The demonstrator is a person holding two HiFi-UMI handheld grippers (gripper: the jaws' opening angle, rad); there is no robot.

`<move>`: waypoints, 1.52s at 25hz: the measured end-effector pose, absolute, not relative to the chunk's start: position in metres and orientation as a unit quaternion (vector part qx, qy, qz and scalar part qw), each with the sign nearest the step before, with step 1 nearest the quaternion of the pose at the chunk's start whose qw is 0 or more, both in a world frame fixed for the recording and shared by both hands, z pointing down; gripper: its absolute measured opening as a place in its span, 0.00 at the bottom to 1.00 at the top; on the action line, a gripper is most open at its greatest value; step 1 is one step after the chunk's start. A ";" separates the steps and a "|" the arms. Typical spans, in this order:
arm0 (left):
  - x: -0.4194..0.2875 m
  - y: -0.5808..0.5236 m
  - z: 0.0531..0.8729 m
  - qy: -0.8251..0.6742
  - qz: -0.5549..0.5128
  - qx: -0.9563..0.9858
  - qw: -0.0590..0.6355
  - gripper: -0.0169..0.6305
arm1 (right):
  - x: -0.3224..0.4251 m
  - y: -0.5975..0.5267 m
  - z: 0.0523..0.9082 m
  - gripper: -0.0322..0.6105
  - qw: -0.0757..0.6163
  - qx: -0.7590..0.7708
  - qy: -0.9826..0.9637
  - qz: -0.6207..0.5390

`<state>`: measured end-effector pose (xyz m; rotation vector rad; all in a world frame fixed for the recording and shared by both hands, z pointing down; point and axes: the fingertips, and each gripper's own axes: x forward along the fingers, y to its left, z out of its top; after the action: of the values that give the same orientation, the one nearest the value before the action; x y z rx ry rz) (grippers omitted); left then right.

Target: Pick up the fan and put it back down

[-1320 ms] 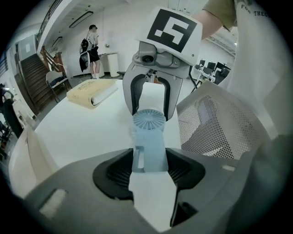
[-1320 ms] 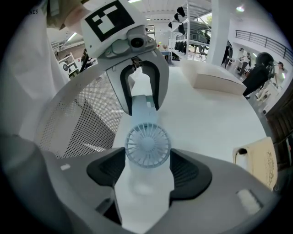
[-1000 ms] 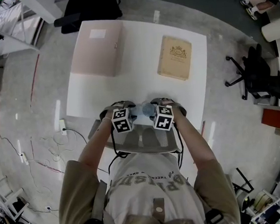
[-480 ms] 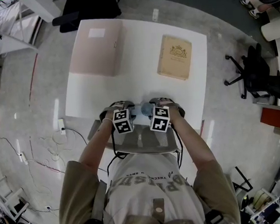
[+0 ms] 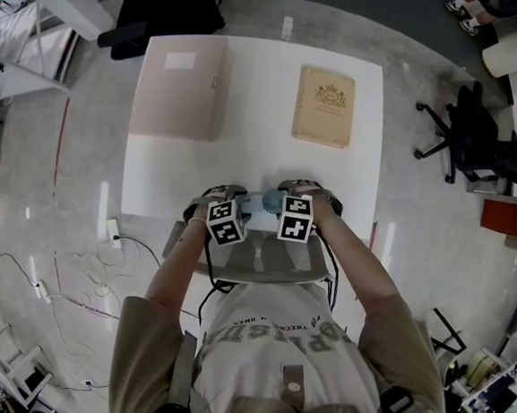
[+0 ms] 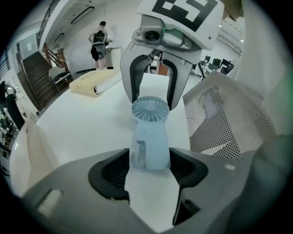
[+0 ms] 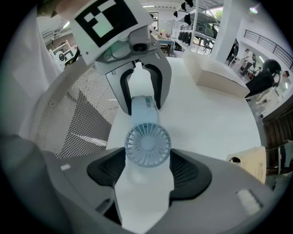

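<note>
One matte pink folder is lying flat on the smooth white tabletop. Two grippers are flanking one pale-blue plastic handheld fan near the front edge. The left gripper has jaws that have just been opening and are standing wide around its blocky base, pads just clear. The right gripper has jaws pressing on the round ribbed grille. One tan embossed book is lying farther right.

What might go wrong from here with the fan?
The left gripper has just been opening its jaws around the fan, so only the right gripper seems to pinch its round head; it may pivot or slip. The fan is near the table edge, so a nudge might drop it.
</note>
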<state>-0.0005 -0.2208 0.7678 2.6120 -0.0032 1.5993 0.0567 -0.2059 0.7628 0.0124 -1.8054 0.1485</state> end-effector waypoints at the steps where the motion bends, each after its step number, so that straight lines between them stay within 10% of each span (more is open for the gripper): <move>1: -0.001 -0.220 0.768 0.000 0.522 0.852 0.040 0.46 | 0.057 -0.206 0.763 0.51 0.617 0.006 -0.784 0.066; 24: -0.018 -0.238 0.745 -0.078 0.477 0.870 0.103 0.54 | 0.060 -0.222 0.732 0.54 0.553 0.081 -0.821 0.117; 38: -0.057 -0.280 0.583 -0.369 0.245 0.893 0.077 0.40 | 0.137 -0.273 0.550 0.54 0.145 0.507 -0.822 0.217</move>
<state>-0.0566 -0.2798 0.5831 2.6775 -1.1051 0.7345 0.1373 -0.2730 0.5504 1.4600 -2.3670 0.6238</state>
